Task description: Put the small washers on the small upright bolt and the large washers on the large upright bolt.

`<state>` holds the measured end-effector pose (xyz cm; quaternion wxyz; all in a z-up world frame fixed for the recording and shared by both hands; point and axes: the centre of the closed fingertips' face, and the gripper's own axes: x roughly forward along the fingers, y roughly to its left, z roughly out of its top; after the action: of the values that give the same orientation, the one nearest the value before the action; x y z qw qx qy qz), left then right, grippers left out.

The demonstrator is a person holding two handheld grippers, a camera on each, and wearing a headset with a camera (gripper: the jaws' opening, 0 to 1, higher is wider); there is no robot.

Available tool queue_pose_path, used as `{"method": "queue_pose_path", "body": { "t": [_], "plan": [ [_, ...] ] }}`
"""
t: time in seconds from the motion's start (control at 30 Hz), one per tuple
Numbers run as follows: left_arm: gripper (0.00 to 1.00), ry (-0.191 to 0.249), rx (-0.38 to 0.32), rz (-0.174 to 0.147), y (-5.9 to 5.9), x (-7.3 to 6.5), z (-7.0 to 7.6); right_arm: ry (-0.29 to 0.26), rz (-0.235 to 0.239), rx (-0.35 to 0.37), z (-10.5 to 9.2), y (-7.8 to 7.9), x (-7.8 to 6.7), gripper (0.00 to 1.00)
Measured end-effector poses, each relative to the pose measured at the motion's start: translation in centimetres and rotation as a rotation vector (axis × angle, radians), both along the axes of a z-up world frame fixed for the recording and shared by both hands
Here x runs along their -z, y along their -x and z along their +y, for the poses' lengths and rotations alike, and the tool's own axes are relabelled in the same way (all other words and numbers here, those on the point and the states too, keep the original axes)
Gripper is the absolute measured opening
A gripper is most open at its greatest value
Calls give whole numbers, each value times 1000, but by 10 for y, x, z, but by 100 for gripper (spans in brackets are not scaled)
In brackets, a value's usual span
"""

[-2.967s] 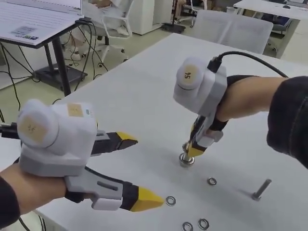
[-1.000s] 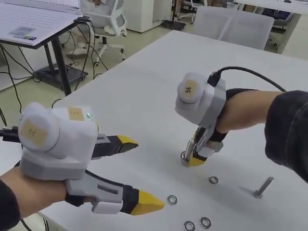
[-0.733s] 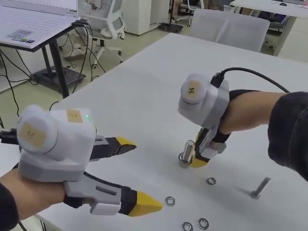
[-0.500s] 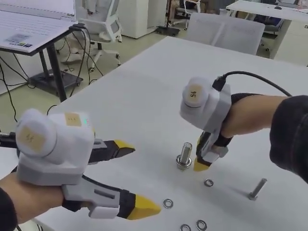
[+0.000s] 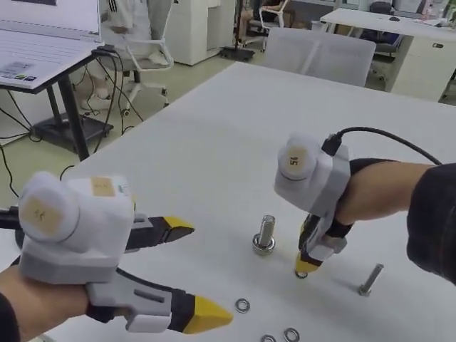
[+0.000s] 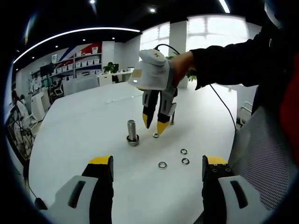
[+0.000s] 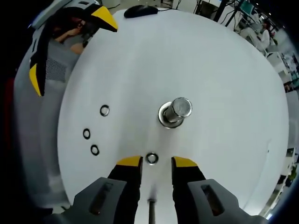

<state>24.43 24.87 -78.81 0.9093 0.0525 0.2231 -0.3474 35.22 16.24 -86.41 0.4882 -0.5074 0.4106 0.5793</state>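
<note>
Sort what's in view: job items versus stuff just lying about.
Job: large upright bolt, small bolt, loose washers, right hand-held gripper, left hand-held gripper.
Lying about: laptop, white chair.

Bright, even light; shadows on the white worktop (image 5: 214,135) are soft. Both gripper views bend strongly at their edges; ceiling lights (image 6: 225,5) glare.

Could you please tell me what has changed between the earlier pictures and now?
The right tool drew away from the large upright steel bolt and moved to a loose steel washer, jaws open. The open left tool, slim steel bolt and three other washers stayed.
</note>
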Motion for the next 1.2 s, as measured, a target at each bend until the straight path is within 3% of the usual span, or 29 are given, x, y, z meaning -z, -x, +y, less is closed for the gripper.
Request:
{"method": "queue_pose_path", "body": {
  "t": [0.43, 1.2],
  "plan": [
    [77, -6, 16, 8, 4, 1, -2, -2, 3, 6, -6, 8, 6, 25],
    [77, -9, 22, 16, 6, 1, -3, -34, 12, 33, -5, 9, 11, 19]
  ]
}}
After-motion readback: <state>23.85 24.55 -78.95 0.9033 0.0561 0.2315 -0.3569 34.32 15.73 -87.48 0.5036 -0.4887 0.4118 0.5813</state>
